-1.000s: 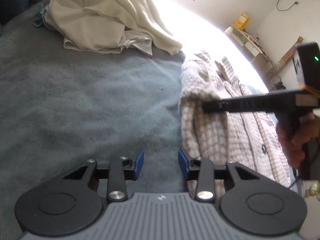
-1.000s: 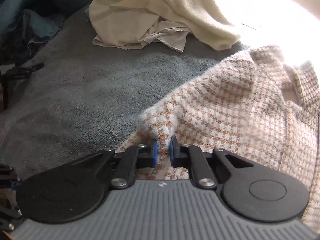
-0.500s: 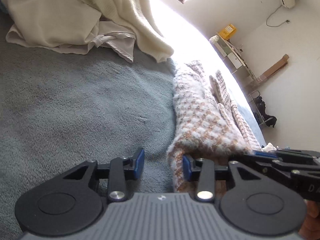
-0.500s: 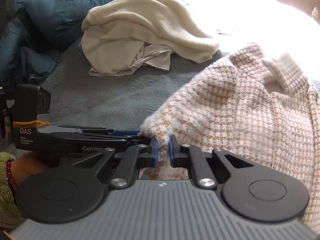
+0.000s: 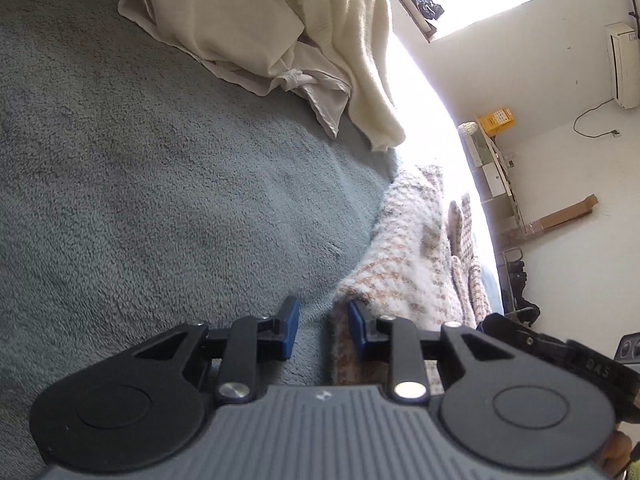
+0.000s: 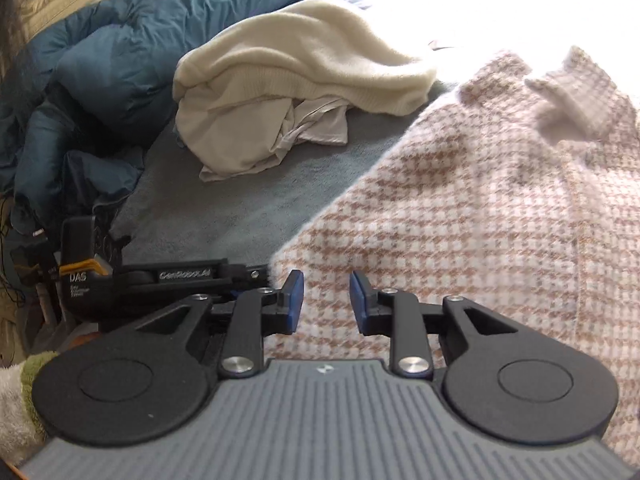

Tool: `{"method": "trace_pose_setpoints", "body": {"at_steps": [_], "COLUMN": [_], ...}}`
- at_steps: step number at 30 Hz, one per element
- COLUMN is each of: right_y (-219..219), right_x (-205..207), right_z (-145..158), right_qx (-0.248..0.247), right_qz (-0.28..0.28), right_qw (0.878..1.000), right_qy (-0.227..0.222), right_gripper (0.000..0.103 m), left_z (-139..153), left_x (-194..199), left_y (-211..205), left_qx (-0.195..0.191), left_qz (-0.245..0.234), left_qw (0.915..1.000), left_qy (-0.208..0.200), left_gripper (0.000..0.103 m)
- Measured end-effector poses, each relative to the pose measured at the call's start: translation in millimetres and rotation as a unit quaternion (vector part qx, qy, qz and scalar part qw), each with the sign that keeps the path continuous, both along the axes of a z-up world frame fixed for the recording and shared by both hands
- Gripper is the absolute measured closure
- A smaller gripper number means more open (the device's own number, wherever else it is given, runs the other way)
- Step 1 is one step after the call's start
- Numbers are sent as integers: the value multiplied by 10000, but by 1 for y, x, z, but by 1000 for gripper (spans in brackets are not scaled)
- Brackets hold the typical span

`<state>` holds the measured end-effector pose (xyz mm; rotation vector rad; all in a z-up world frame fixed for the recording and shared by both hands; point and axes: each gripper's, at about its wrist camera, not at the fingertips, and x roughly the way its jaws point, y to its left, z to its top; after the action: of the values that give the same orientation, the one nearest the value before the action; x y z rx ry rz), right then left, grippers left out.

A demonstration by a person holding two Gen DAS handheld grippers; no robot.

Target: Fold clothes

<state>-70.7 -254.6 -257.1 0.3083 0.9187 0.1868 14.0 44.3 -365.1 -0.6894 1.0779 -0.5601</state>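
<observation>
Where the window glare falls, the far side of the bed is washed out and the far edge of the beige-and-white houndstooth knit jacket (image 6: 472, 208) cannot be traced; it lies spread on the grey-blue fleece blanket (image 5: 160, 200), its near corner at both grippers. Left gripper (image 5: 319, 330): jaws closing, the corner fold between the blue pads (image 5: 289, 326), not visibly pinched. Right gripper (image 6: 325, 300): jaws opening above the jacket, gripping nothing. Open blanket lies left of the jacket's edge. Counted: two grippers, one jacket, one heap of cream garments (image 6: 296, 92), one teal quilt (image 6: 100, 72) cut off at left
</observation>
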Motion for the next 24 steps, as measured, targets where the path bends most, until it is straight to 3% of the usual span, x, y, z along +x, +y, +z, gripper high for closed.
{"method": "trace_pose_setpoints", "body": {"at_steps": [3, 7, 9, 10, 13, 16, 20, 22, 24], "right_y": [-44, -66, -63, -61, -54, -49, -35, -27, -15], "right_x": [34, 67, 68, 66, 60, 61, 59, 75, 100], "right_z": [-22, -61, -64, -61, -60, -61, -26, -16, -20], "right_qx": [46, 618, 487, 376, 24, -284, -976, -1098, -1148], "right_qz": [-531, -725, -680, -640, -705, -659, -640, -262, 161], "right_qw": [9985, 9936, 9949, 9960, 9966, 9968, 9921, 9896, 9884], "right_qy": [129, 600, 556, 493, 418, 352, -454, -890, -983], "right_gripper": [61, 60, 74, 99, 99, 97, 92, 92, 92], "left_z": [0, 6, 13, 18, 37, 61, 73, 64, 53], "left_x": [2, 5, 4, 2, -3, -9, -15, -18, -17], "left_y": [7, 10, 13, 15, 13, -3, -37, -50, -53], "left_qx": [-40, 76, 113, 134, 295, 674, 1368, 1682, 1856], "left_qz": [186, 250, 332, 381, 430, 168, -352, -507, -489], "left_qw": [9998, 9996, 9993, 9990, 9975, 9930, 9790, 9742, 9736], "left_qy": [51, -67, -149, -201, -487, -959, -1468, -1416, -1233], "left_gripper": [75, 75, 74, 73, 72, 72, 68, 69, 69]}}
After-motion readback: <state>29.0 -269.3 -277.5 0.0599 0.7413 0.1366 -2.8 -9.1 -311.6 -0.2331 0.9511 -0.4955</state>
